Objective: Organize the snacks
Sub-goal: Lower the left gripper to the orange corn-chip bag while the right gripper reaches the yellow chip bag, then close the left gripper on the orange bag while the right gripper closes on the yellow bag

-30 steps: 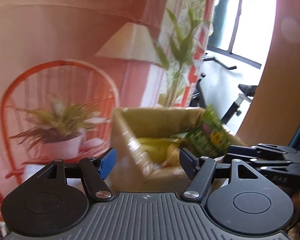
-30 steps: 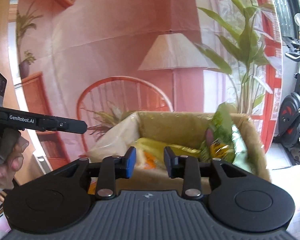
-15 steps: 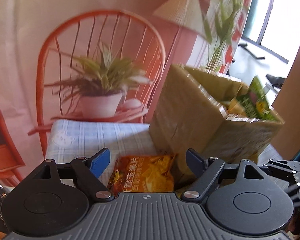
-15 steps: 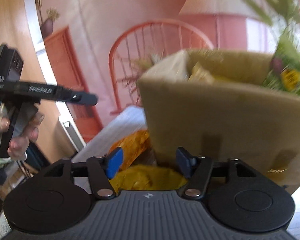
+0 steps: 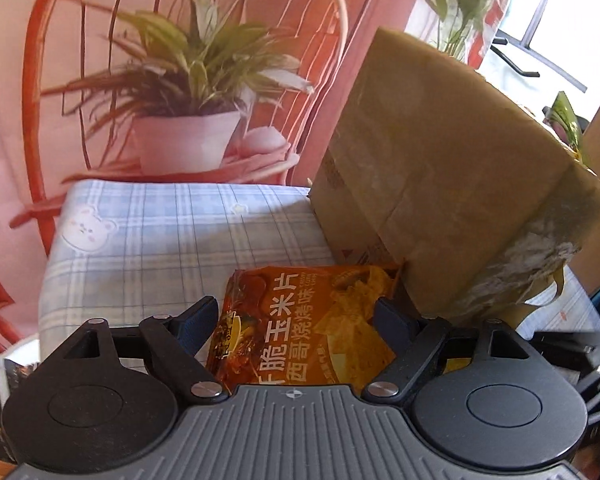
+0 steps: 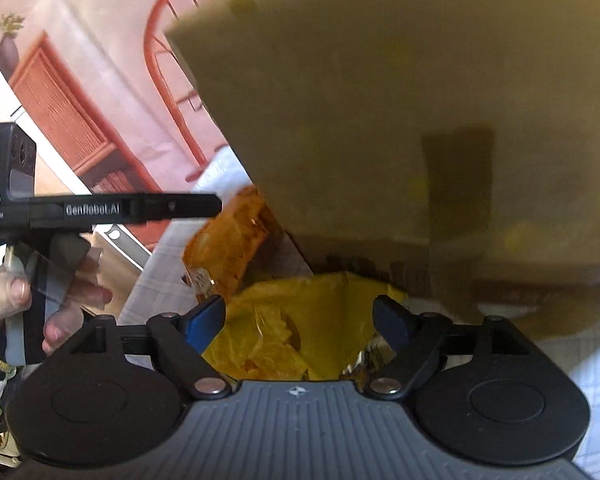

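1. Orange foil fills the middle of the left wrist view: the corn chip bag [image 5: 300, 320] lies flat on the checked cloth [image 5: 172, 236], its far corner touching the cardboard box [image 5: 440, 184] at about two o'clock. The left gripper [image 5: 296, 320] has just been opening and its jaws stand wide, one either side of the bag, pads not pressing it. That straddle looks like the set-up for a pinch across the bag's width.
2. Yellow plastic shows in the right wrist view: a yellow snack bag [image 6: 300, 336] lies at the foot of the box [image 6: 380, 100], which looms at twelve o'clock. The right gripper [image 6: 300, 320] has also just been opening; its jaws are wide around the bag, holding nothing. At nine o'clock a hand [image 6: 28, 304] carries the left gripper.
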Available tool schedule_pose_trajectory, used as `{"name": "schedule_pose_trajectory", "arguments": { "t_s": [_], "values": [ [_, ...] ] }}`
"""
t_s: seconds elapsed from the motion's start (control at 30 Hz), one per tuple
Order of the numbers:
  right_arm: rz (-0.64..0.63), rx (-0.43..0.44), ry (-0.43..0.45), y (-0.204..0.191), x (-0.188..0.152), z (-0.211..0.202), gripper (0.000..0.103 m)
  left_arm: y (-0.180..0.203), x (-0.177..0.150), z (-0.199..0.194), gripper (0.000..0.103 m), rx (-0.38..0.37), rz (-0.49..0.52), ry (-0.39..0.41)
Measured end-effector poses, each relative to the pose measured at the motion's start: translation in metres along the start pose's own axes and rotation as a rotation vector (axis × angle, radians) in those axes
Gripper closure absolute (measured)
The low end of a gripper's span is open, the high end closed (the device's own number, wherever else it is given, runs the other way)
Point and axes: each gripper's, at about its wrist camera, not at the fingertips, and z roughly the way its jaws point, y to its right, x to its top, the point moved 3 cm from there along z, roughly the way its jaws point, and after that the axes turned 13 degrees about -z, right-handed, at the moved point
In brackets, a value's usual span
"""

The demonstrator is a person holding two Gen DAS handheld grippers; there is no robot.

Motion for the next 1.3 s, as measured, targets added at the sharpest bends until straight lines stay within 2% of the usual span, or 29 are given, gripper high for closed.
{"name": "schedule_pose_trajectory", "arguments": {
  "t_s": [0.03, 0.2, 0.23, 0.3, 0.4, 0.53, 0.63, 0.77, 0.83, 0.93, 1.03, 1.3],
  "values": [
    [0.008, 0.007, -0.002, 0.001, -0.003, 0.002, 0.015, -0.001, 0.000, 0.003, 0.012, -0.009, -0.004, -0.007],
    [0.088, 0.081, -0.003, 0.011, -0.010, 0.007, 0.015, 0.004, -0.006, 0.025, 0.012, -0.056, 0.017, -0.094],
    [0.088, 0.088, -0.005, 0.011, -0.011, 0.008, 0.015, 0.006, -0.009, 0.028, 0.007, -0.041, 0.041, -0.098],
    [0.084, 0.101, -0.007, 0.009, -0.012, 0.009, 0.014, 0.007, -0.012, 0.031, 0.004, -0.031, 0.067, -0.084],
    [0.099, 0.107, -0.004, 0.010, -0.014, 0.009, 0.014, 0.003, -0.010, 0.036, 0.000, -0.033, 0.037, -0.087],
    [0.139, 0.108, -0.015, 0.012, -0.015, 0.012, 0.014, -0.001, -0.011, 0.047, 0.000, -0.020, 0.028, -0.114],
    [0.143, 0.101, -0.019, 0.011, -0.016, 0.013, 0.013, -0.004, -0.011, 0.047, 0.000, -0.034, 0.003, -0.099],
    [0.152, 0.104, -0.015, 0.011, -0.018, 0.013, 0.015, -0.002, -0.017, 0.041, 0.002, -0.030, 0.008, -0.076],
    [0.150, 0.108, 0.001, 0.011, -0.019, 0.009, 0.025, 0.001, -0.022, 0.034, 0.004, -0.027, 0.022, -0.065],
    [0.127, 0.111, 0.012, 0.010, -0.018, 0.002, 0.033, 0.004, -0.032, 0.023, 0.009, -0.021, 0.035, -0.066],
    [0.097, 0.103, 0.026, 0.011, -0.023, -0.009, 0.035, 0.006, -0.043, 0.011, 0.011, -0.015, 0.038, -0.065],
    [0.154, 0.134, 0.081, 0.025, -0.044, -0.039, 0.036, 0.009, -0.075, -0.026, 0.015, 0.002, -0.008, -0.044]
  ]
}}
